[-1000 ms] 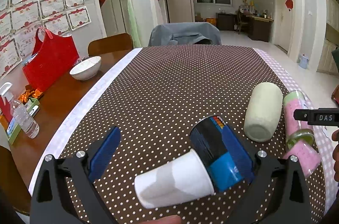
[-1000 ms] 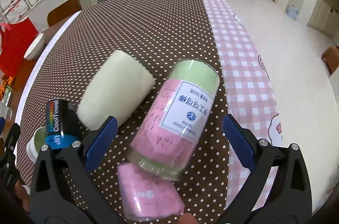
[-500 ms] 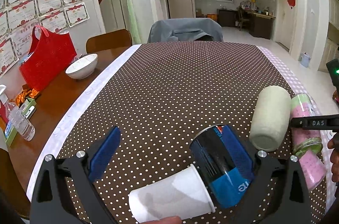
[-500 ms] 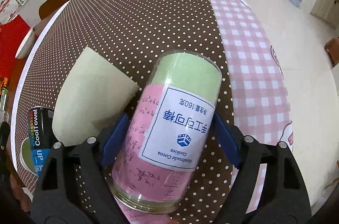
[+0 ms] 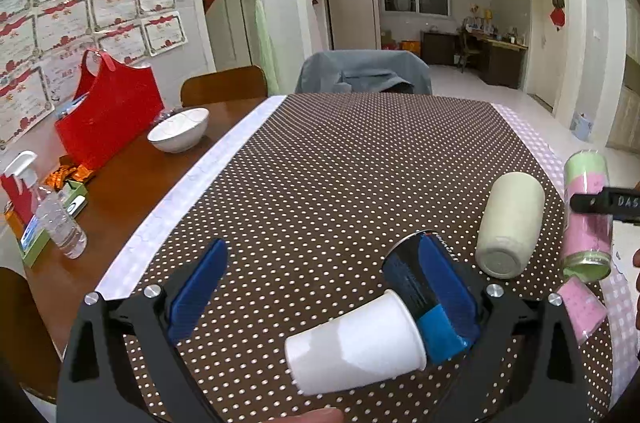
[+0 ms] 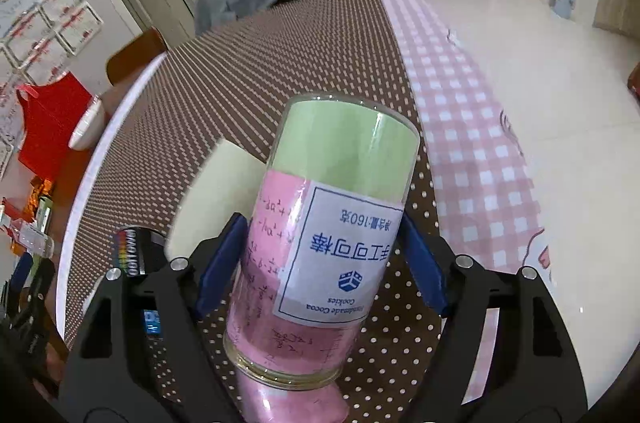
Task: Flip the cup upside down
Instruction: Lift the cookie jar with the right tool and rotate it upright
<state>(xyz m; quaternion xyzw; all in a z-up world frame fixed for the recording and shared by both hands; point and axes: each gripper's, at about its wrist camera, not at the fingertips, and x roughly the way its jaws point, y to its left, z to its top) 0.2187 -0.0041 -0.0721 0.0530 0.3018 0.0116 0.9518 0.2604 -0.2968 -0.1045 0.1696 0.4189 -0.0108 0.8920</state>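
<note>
A clear jar [image 6: 320, 247] with green and pink paper inside and a white label sits between the blue pads of my right gripper [image 6: 322, 223], which is shut on it. In the left wrist view the jar [image 5: 586, 207] stands tilted near the table's right edge, green end up. A white paper cup [image 5: 356, 343] lies on its side between the fingers of my open left gripper [image 5: 324, 247]. A dark blue-black cup [image 5: 416, 283] lies against the right finger. A cream cup [image 5: 510, 223] lies on its side, base toward me.
The table has a brown dotted cloth [image 5: 340, 163] with a pink checked border [image 6: 472, 151]. A pink piece [image 5: 580, 307] lies under the jar. To the left are a white bowl [image 5: 178, 129], a red bag [image 5: 108, 115] and a water bottle [image 5: 60, 223]. A covered chair [image 5: 364, 75] stands at the far end.
My right gripper moved in over the lying jar, shut on it and tipped it up off the cloth. My left gripper stayed open over the white cup.
</note>
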